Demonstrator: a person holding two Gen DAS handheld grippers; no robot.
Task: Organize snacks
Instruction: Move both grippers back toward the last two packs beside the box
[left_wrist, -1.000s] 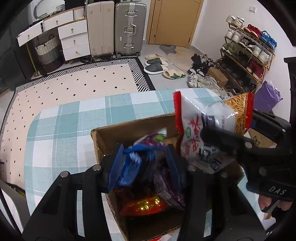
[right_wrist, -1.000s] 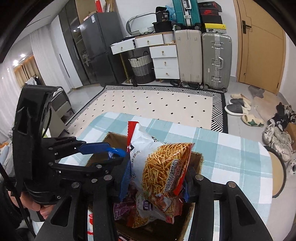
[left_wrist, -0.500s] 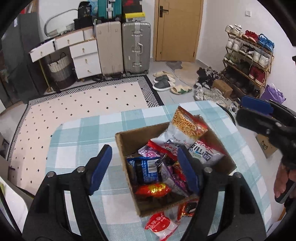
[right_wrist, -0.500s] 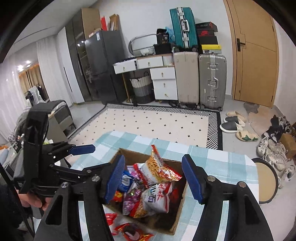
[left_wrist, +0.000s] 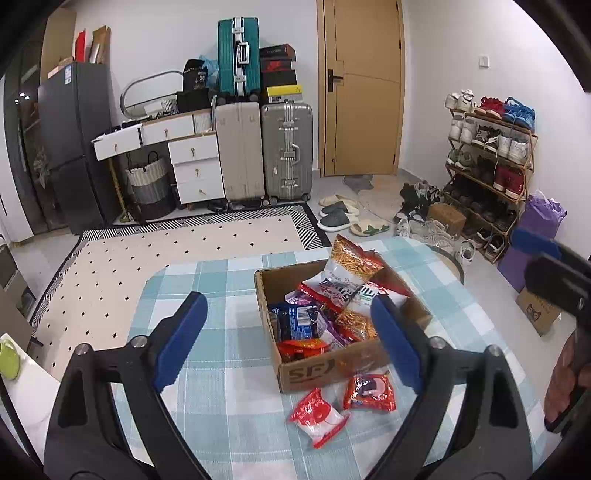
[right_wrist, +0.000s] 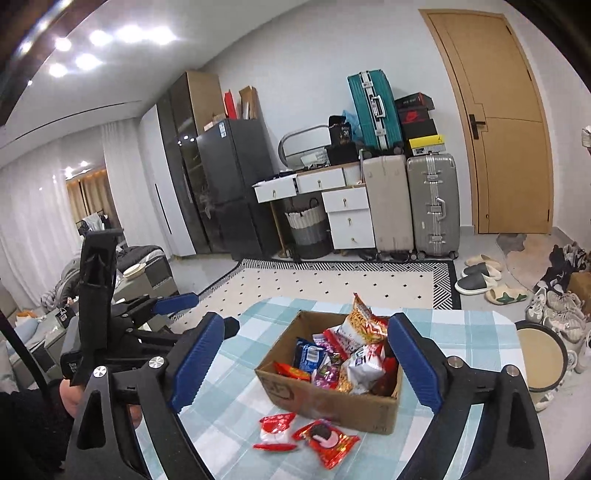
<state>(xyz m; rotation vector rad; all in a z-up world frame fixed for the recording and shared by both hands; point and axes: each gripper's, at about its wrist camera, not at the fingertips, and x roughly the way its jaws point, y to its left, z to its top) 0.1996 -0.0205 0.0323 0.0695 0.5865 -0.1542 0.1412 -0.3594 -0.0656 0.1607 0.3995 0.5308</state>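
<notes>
A cardboard box (left_wrist: 314, 371) (right_wrist: 325, 400) full of snack packets stands on the teal checked table (left_wrist: 221, 332). An orange-and-white stick-snack bag (left_wrist: 345, 271) (right_wrist: 360, 323) leans upright at its far side; a blue packet (left_wrist: 295, 319) lies inside. Two red packets (left_wrist: 317, 410) (left_wrist: 369, 391) lie on the table in front of the box, also in the right wrist view (right_wrist: 275, 430) (right_wrist: 327, 441). My left gripper (left_wrist: 288, 339) is open and empty, held above and behind the box. My right gripper (right_wrist: 306, 363) is open and empty, also pulled back.
The table edge lies close beyond the box, with a patterned rug (left_wrist: 177, 251) on the floor beyond. Suitcases (left_wrist: 266, 147), drawers and a fridge stand along the far wall. A shoe rack (left_wrist: 491, 162) is at the right. A round stool (right_wrist: 539, 356) stands by the table.
Both grippers let go of their packets into the box, opened wide, and drew back and up. The stick-snack bag and blue packet now rest in the box.
</notes>
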